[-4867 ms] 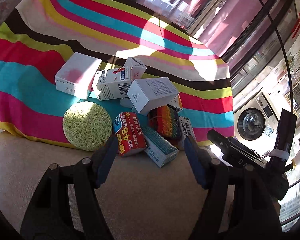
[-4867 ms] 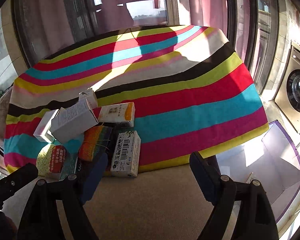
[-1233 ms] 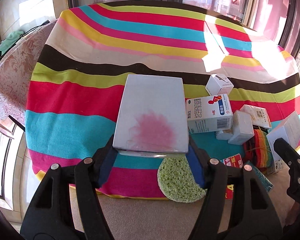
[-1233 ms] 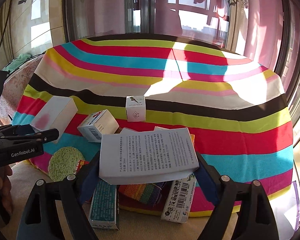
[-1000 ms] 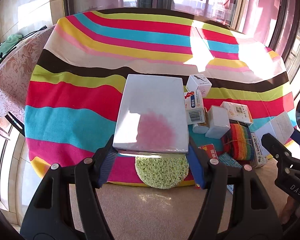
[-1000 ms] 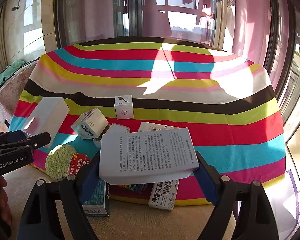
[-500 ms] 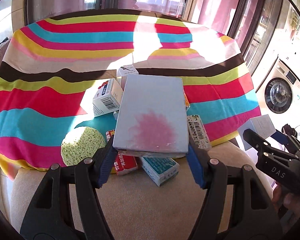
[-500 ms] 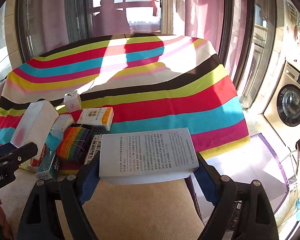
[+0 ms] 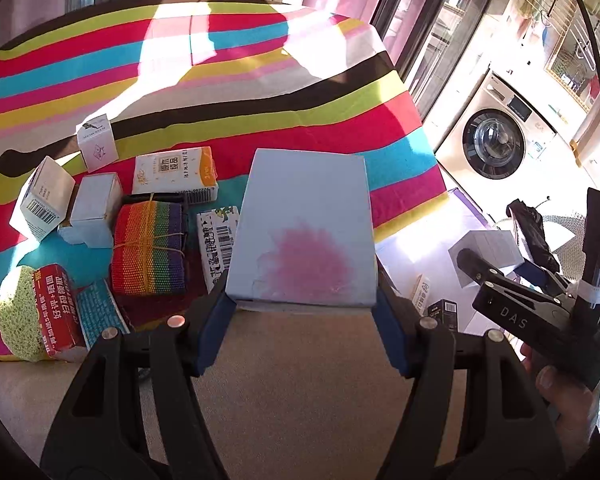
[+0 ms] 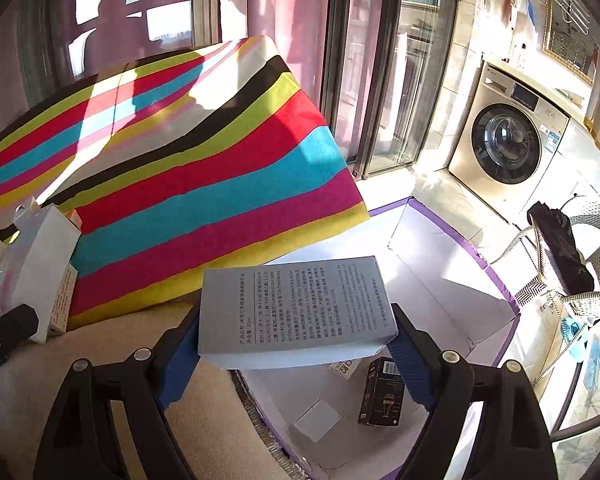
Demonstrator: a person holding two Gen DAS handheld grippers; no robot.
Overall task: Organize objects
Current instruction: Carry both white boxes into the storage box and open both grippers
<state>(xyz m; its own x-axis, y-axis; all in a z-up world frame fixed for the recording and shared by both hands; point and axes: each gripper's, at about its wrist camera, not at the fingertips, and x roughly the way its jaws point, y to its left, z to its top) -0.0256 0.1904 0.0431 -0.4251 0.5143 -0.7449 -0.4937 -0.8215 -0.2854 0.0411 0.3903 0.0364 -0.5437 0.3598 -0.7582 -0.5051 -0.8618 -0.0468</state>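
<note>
Open storage bin (image 10: pixel 496 280) has bare floor beside black carton (image 10: pixel 382 392).

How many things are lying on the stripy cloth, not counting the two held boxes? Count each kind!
Boxes: 5 (bird box, barcode box, plain white box, green-print box, teal box)
Packs: 2 (tissue pack, red pack)
Sponges: 1 (green sponge)
Rainbow bundles: 1 (dark piece beneath unclear, uncounted)
Total: 9
</note>
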